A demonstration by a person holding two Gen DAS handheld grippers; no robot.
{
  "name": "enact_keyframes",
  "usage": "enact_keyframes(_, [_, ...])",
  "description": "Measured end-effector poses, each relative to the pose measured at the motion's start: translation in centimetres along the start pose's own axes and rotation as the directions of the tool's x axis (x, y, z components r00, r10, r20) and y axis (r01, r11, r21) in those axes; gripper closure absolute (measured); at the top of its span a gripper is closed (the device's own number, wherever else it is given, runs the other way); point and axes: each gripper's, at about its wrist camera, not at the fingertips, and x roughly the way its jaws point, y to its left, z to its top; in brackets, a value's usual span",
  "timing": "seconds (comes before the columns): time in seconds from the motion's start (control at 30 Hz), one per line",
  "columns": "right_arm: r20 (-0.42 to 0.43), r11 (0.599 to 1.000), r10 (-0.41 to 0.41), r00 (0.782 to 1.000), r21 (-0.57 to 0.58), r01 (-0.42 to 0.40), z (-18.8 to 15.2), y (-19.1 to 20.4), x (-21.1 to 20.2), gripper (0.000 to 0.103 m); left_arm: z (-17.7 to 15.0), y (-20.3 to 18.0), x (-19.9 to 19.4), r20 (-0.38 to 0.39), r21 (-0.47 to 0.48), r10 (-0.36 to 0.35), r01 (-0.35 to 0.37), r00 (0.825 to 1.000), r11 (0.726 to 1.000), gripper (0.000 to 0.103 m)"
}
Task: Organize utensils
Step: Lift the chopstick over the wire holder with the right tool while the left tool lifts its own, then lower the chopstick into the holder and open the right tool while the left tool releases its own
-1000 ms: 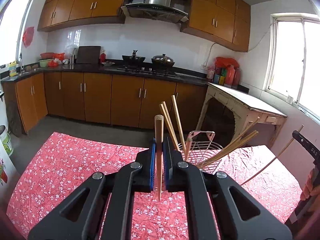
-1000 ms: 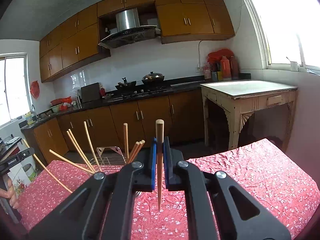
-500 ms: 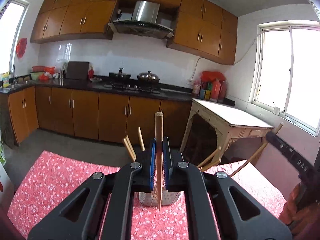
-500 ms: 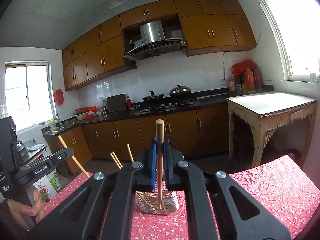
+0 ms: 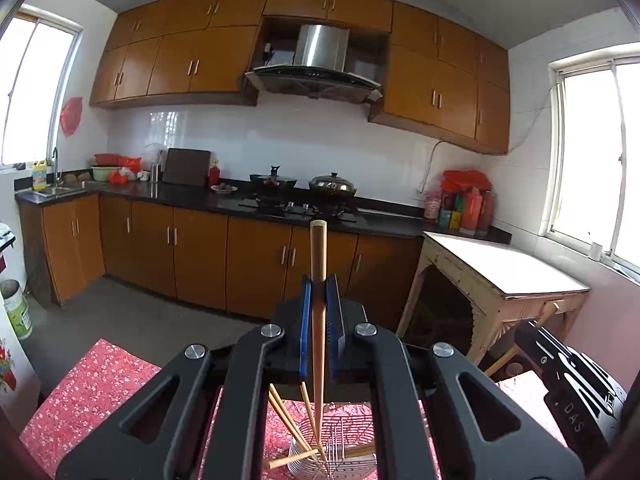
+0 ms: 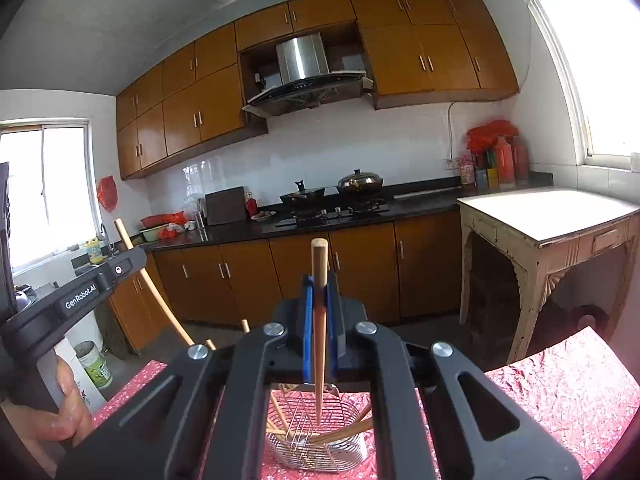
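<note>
Left wrist view, my grip: my left claw [image 5: 319,320] is clamped on one wooden chopstick [image 5: 318,280], blunt end up, thin tip pointing down.
Left wrist view, target: the wire basket [image 5: 334,458] sits on the red flowered surface [image 5: 100,384] right under me, and the chopstick tip hangs inside its rim.
Left wrist view, done so far: several loose chopsticks [image 5: 288,420] already lean in the basket, so part of the sorting looks finished.
Left wrist view, change: half a second ago the basket sat farther ahead of my claw; now I'm right over it and looking steeply down through my fingers.
Right wrist view, my grip: my right claw [image 6: 319,322] pinches a second chopstick [image 6: 319,300], upright too, tip down over the same basket [image 6: 316,452].
Right wrist view, company: my left claw with its chopstick shows at the left edge, well apart from this one.
Right wrist view, change: the basket has slid closer beneath the claw since the earlier frame, tip now inside the wires.
Right wrist view, still left: I reckon both sticks only need letting go; whether more utensils wait elsewhere, I can't tell.
</note>
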Motion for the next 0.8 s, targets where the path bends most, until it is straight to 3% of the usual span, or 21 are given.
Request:
enact_keyframes(0.4, [-0.107, 0.999, 0.004, 0.994, 0.033, 0.0, -3.0, -1.9, 6.0, 0.095, -3.0, 0.4, 3.9, -0.09, 0.003, 0.015, -0.015, 0.996, 1.0, 0.096])
enact_keyframes(0.8, [-0.172, 0.999, 0.022, 0.985, 0.048, -0.014, -5.0, -1.7, 7.9, 0.095, -4.4, 0.8, 6.2, -0.175, 0.001, 0.005, -0.005, 0.985, 1.0, 0.096])
